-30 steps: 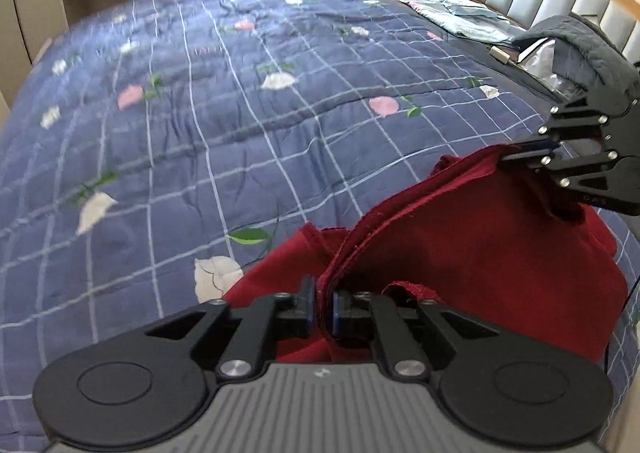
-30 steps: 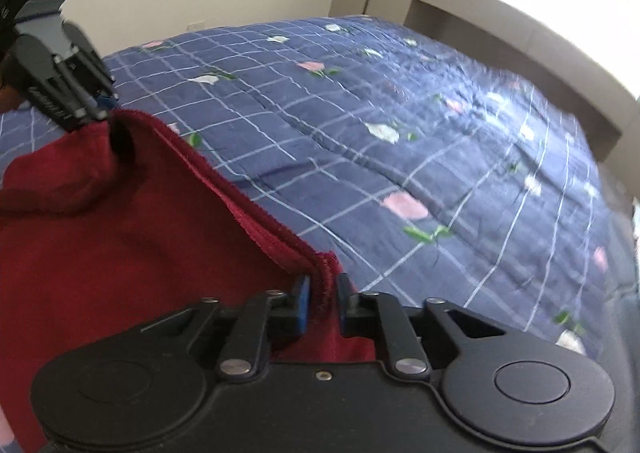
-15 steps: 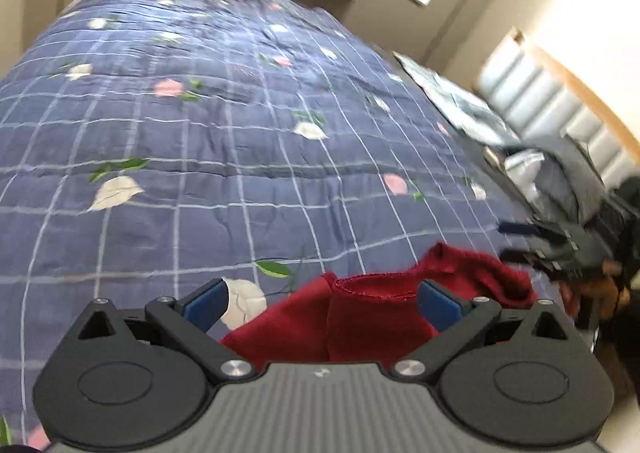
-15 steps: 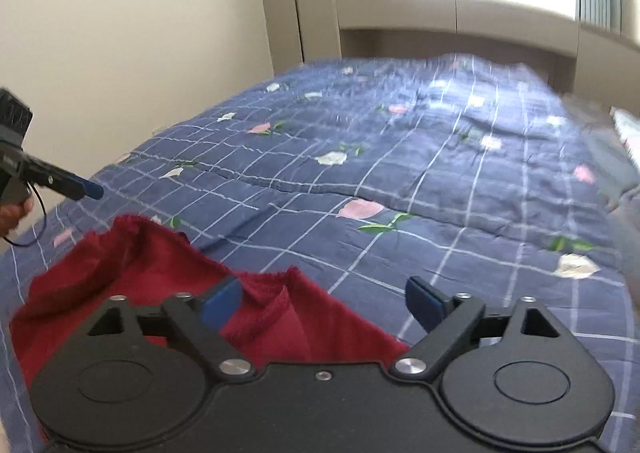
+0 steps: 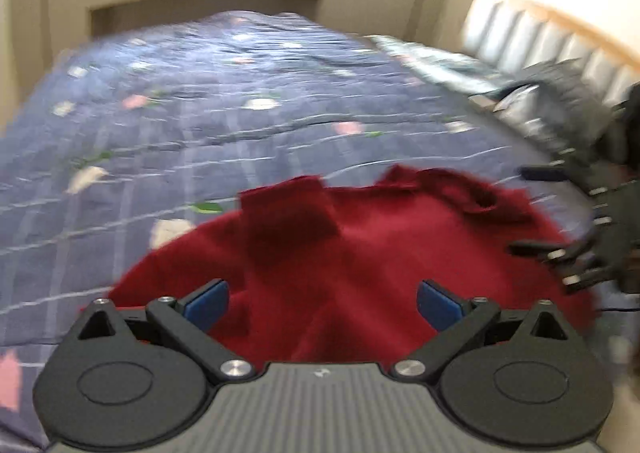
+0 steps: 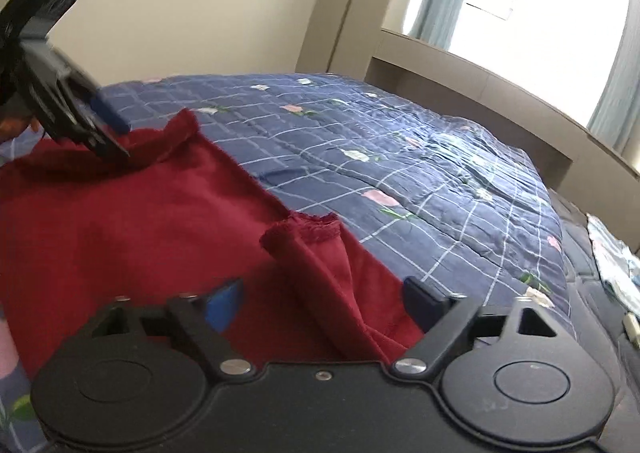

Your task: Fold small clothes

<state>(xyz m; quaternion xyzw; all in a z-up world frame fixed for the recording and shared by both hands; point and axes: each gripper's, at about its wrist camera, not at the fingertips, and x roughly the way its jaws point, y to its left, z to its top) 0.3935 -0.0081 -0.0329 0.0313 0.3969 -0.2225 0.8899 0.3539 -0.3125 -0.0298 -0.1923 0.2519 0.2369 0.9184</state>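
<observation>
In the left wrist view the left gripper [image 5: 322,303] sits nearest, its 2 blue-padded fingers [image 5: 206,303] spread wide and holding nothing, with the dark red knit garment [image 5: 340,253] lying just beyond and between them on the blue quilted bedspread with white grid lines and pink and white flowers [image 5: 200,125]. The garment lies spread over the near part of the bed, with a folded flap raised at its far left edge and a rumpled neck opening at its far right. To the right of the cloth the right gripper [image 5: 536,209] reaches in, jaws released, though this view is blurred. In the right wrist view the same right gripper [image 6: 324,301] is nearest, its 2 fingers parted around a loose ridge of the red cloth without pinching it; a frayed corner stands up just beyond. At the far left of that view the left gripper [image 6: 108,133] hovers over the garment's far corner, fingers apart. Farther off, a crumpled pale patterned cloth [image 5: 436,61] lies near the grey padded headboard [image 5: 560,49].
</observation>
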